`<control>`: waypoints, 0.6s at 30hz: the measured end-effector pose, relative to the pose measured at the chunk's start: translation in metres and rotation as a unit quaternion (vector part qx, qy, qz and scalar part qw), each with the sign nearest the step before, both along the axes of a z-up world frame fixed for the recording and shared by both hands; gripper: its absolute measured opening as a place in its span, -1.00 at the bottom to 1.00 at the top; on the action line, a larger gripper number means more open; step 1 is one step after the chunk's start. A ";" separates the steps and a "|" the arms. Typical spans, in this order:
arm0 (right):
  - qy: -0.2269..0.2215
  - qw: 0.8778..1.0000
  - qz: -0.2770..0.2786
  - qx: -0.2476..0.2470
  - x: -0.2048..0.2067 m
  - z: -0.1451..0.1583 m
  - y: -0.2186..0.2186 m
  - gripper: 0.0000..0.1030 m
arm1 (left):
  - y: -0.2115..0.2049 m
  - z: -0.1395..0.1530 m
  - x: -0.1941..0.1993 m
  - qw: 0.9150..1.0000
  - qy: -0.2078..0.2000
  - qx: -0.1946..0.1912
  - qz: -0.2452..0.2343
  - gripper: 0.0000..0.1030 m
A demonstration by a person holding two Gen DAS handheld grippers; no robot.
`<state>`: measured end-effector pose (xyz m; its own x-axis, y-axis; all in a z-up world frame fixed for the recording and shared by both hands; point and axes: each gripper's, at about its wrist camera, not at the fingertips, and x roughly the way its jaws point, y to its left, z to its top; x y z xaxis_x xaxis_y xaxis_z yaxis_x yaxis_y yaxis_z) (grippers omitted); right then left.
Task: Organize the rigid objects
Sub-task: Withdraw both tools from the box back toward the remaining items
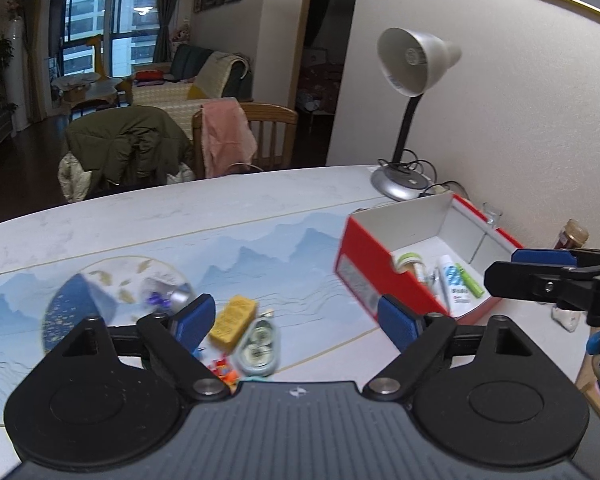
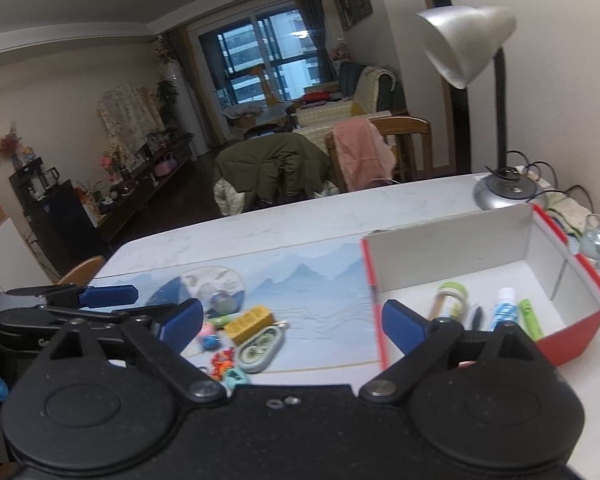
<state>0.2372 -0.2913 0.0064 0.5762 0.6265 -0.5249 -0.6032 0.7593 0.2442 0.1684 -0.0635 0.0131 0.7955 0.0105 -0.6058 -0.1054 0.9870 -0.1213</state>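
Left wrist view: left gripper (image 1: pixel 296 322) and right gripper (image 2: pixel 292 320) both spread, empty. Step: between pickups. Next, close on yellow block (image 1: pixel 233 322) for red box (image 1: pixel 364 276).

We see a table (image 1: pixel 180 208) with a smooth, pale, marble-like top, and on it a mat (image 1: pixel 284 256) printed with blue mountains, faintly glossy. The red box (image 2: pixel 572 340) looks like cardboard, glossy outside and matt white within. The lamp (image 2: pixel 464 44) has a brushed, silvery metal shade and base. Our left gripper (image 1: pixel 296 324) and right gripper (image 2: pixel 292 320) are matt black plastic with blue ribbed pads that look rubbery. The yellow block (image 1: pixel 233 322) seems matt. Behind the table, a varnished wooden chair (image 1: pixel 276 136) carries a soft pink cloth (image 1: pixel 224 136).
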 end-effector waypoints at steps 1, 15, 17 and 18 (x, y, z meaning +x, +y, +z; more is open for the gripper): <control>0.001 1.000 0.002 0.000 -0.002 -0.001 0.005 0.89 | 0.005 -0.001 -0.003 1.000 0.000 0.000 0.001 0.89; 0.035 0.999 0.000 -0.026 -0.024 -0.032 0.066 0.94 | 0.067 -0.046 -0.042 0.999 -0.001 0.014 0.033 1.00; 0.041 0.999 0.000 -0.032 -0.025 -0.038 0.074 0.94 | 0.073 -0.054 -0.047 1.000 0.000 0.012 0.026 1.00; 0.044 0.998 -0.001 -0.035 -0.026 -0.041 0.078 0.94 | 0.076 -0.059 -0.049 1.000 -0.001 0.009 0.024 1.00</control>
<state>0.2116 -0.2133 -0.0347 0.5263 0.5864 -0.6157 -0.5807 0.7769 0.2434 0.1197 0.0127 -0.0459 0.7952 0.0591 -0.6035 -0.1522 0.9828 -0.1042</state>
